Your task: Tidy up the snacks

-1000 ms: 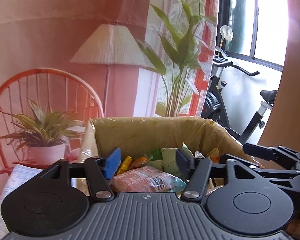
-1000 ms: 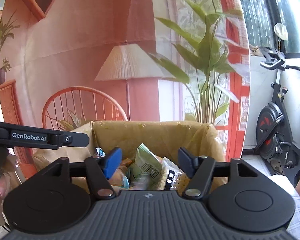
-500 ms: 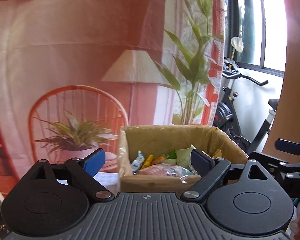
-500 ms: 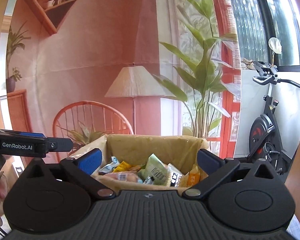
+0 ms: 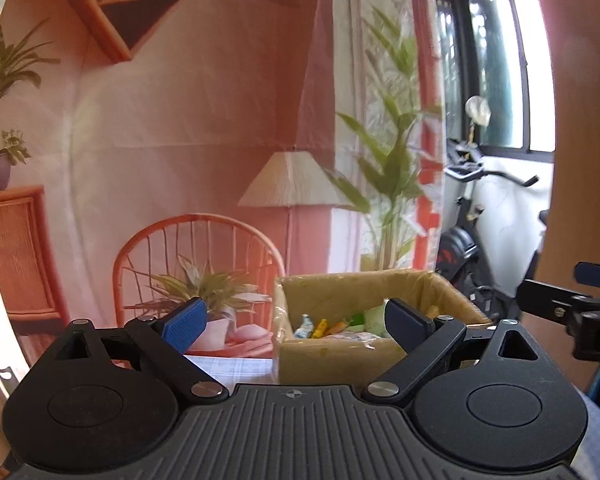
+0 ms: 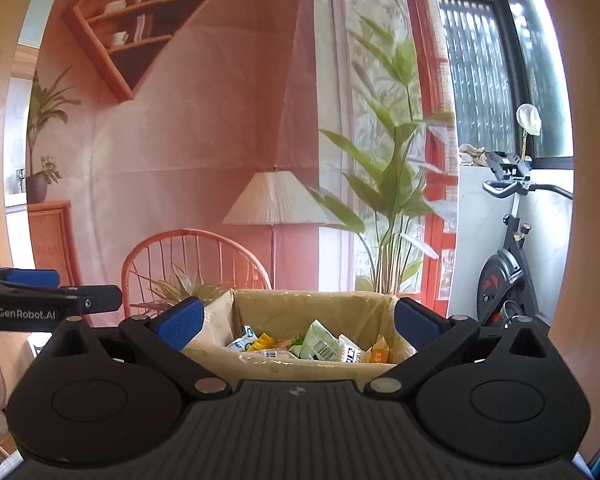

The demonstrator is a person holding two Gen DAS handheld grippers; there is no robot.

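Note:
A cardboard box (image 5: 332, 356) lined with clear plastic holds several snack packets (image 5: 320, 327). In the right wrist view the box (image 6: 312, 364) sits dead ahead, with a green packet (image 6: 320, 340), a white one and an orange one among the snacks. My left gripper (image 5: 294, 322) is open and empty, back from the box, which lies toward its right finger. My right gripper (image 6: 296, 320) is open and empty, its fingers standing wide on either side of the box. Each gripper shows at the edge of the other's view.
The box stands on a checked tablecloth (image 5: 236, 366). Behind it hangs a printed backdrop (image 6: 220, 160) of a room with chair, lamp and plants. An exercise bike (image 6: 508, 256) stands at the right by the window.
Both grippers have opened wide and drawn back from the box, which now looks smaller. The snacks that were close between the fingers now lie in the box.

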